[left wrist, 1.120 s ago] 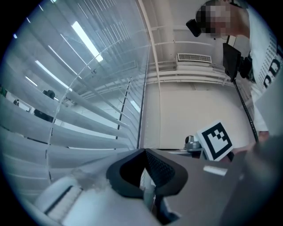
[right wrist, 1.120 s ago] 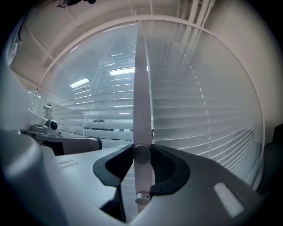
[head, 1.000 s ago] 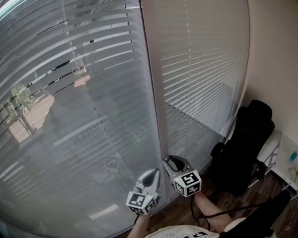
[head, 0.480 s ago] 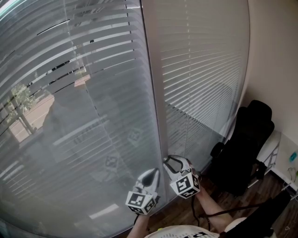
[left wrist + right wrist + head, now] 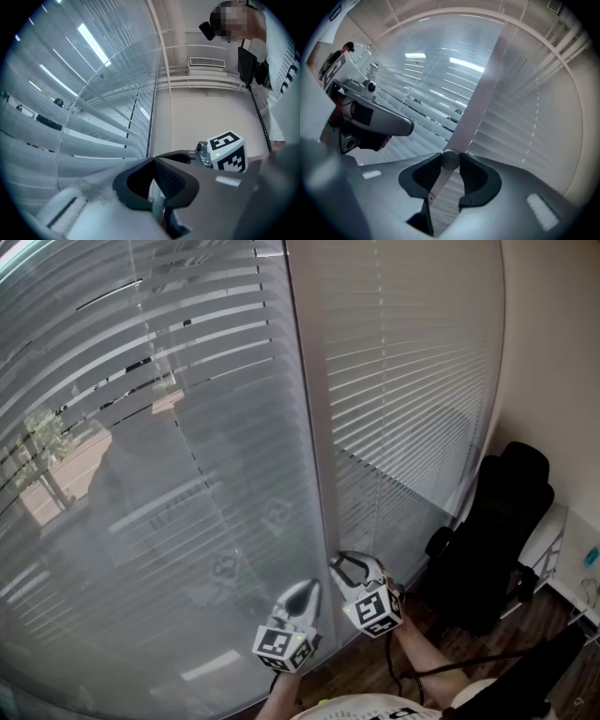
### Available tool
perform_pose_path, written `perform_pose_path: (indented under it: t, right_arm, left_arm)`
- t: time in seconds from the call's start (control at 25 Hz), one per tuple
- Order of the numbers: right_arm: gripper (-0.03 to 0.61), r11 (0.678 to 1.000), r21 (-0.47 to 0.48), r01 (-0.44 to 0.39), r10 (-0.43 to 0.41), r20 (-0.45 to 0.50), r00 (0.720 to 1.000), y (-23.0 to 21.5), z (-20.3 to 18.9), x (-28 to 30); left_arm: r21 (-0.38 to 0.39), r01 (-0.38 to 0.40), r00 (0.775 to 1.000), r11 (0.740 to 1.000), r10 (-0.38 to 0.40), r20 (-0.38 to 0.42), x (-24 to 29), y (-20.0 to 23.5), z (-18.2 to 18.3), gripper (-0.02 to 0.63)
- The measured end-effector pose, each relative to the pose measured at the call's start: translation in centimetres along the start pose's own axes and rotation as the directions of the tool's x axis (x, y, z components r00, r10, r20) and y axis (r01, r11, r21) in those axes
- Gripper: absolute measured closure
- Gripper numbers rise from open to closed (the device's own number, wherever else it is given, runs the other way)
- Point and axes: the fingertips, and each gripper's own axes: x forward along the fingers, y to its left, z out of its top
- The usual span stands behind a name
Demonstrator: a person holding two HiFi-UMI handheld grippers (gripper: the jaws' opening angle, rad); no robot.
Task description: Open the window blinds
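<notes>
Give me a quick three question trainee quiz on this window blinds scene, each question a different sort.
1. Multiple choice: what stands between the jaws of the right gripper? A) a pale slim plastic blind wand; B) a black cable; C) nothing.
2. True or false: the black padded office chair stands at the left of the head view.
3. Short answer: through which white slatted blind, left or right in the head view, does a green tree show?
Key: 1 A, the jaws pinch it and have just been closing. 2 false, it stands at the right, in the corner. 3 the left blind.
</notes>
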Motion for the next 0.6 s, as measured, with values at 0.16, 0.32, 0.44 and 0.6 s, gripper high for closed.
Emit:
perform_pose_path:
  t: [0.16, 0.32, 0.44, 0.6]
  right_arm:
    - [0.445, 0.995, 0.101, -0.005, 0.003, 0.020, 1.000, -0.11, -0.25, 0.00]
    - [0.445, 0.983, 0.184, -0.012, 0.007, 0.028, 1.000, -0.19, -0.31, -0.04]
    - [0.445, 0.959, 0.284, -0.020, 0.007, 0.045, 0.999, -0.42, -0.41, -0.07]
    - [0.445, 0.938, 0.346, -0.024, 0.005, 0.057, 0.998, -0.59, -0.64, 0.05]
  left_arm:
    - [-0.003, 0.003, 1.000, 1.000, -0.003, 0.000, 0.07, -0.11, -0.03, 0.621]
    - [-0.004, 0.006, 1.000, 1.000, -0.006, 0.002, 0.15, -0.28, 0.02, 0.620]
    - [-0.004, 0.008, 1.000, 1.000, -0.008, 0.004, 0.19, -0.29, 0.06, 0.621]
    - [-0.003, 0.008, 1.000, 1.000, -0.008, 0.007, 0.20, -0.14, 0.12, 0.621]
